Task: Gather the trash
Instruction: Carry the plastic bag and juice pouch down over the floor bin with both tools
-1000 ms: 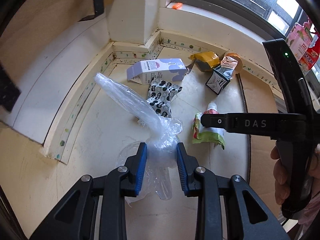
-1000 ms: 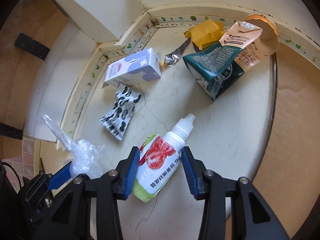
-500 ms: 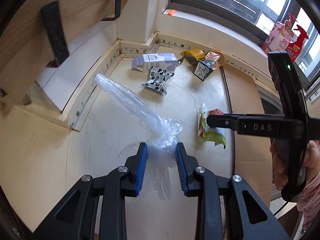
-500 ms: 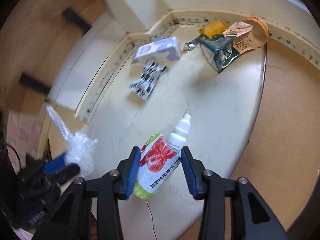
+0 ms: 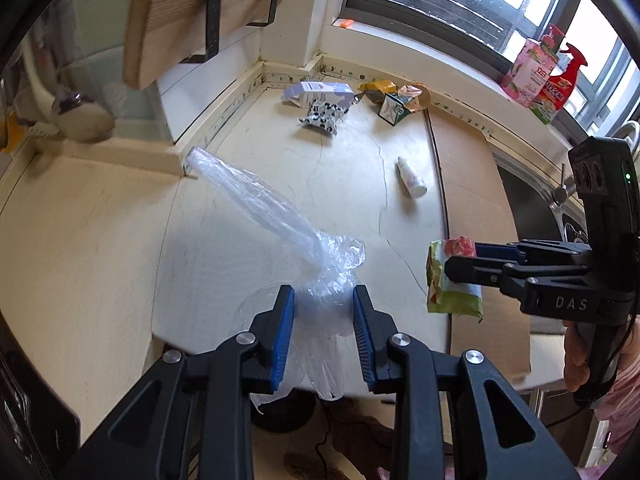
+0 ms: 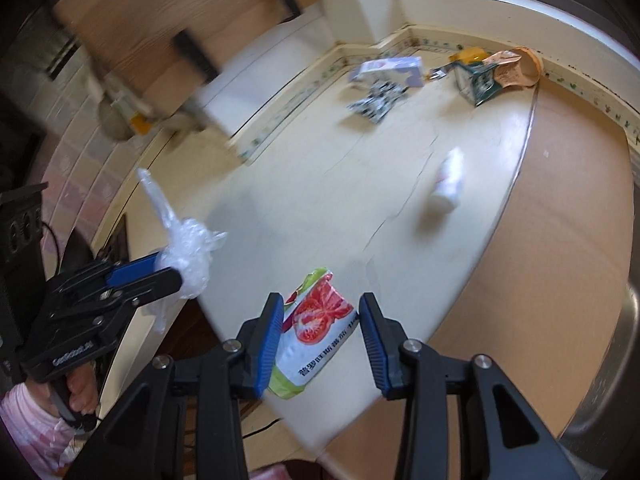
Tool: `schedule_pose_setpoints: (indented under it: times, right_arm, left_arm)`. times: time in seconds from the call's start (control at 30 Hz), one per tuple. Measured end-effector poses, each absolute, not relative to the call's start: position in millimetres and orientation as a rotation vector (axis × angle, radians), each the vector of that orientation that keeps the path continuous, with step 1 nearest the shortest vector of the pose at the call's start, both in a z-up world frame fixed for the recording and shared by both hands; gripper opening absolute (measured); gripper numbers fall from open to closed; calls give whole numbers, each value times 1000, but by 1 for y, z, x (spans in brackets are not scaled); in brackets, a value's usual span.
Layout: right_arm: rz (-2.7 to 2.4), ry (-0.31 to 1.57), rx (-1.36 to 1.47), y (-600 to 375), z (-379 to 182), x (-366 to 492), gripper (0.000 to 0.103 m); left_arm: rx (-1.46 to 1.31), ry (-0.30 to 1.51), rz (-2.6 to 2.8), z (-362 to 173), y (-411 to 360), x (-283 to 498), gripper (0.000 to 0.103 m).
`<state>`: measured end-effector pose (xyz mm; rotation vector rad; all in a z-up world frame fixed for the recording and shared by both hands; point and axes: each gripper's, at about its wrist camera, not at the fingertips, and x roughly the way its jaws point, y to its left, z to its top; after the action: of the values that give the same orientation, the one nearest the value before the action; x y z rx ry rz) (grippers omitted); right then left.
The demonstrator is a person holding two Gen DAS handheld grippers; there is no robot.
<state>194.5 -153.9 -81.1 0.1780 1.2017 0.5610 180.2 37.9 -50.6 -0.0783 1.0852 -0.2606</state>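
Two loaded grippers: bag (image 5: 320,280), pouch (image 6: 314,332)

The whole right wrist view is smeared by motion blur, so the small white plastic bottle (image 6: 448,186) lying on the cream countertop (image 6: 320,184) shows no readable label, and the black-and-white patterned wrapper (image 6: 378,102) is only a smudge. In the left wrist view the lower end of the clear crumpled plastic bag (image 5: 320,300) drops out of sight behind the blue-padded left gripper (image 5: 324,330), and the black right gripper (image 5: 460,268) covers the middle of the green tomato-printed pouch (image 5: 452,298). The printed text on that pouch (image 6: 316,340) is partly cut off by the gripper's pad (image 6: 266,344).
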Motion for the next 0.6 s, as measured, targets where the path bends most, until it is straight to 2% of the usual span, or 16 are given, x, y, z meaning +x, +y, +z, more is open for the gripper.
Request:
schedule_pose_setpoints:
  times: [0.3,0.6]
  right_arm:
    - [638,1216,109,-114,-77,114,39]
    - [697,1272,16,-68,-116,52,39]
  left_arm:
    - [-59,1099,-278,-63,49,96,27]
    - [-73,1204,-252,-129,67,36,27]
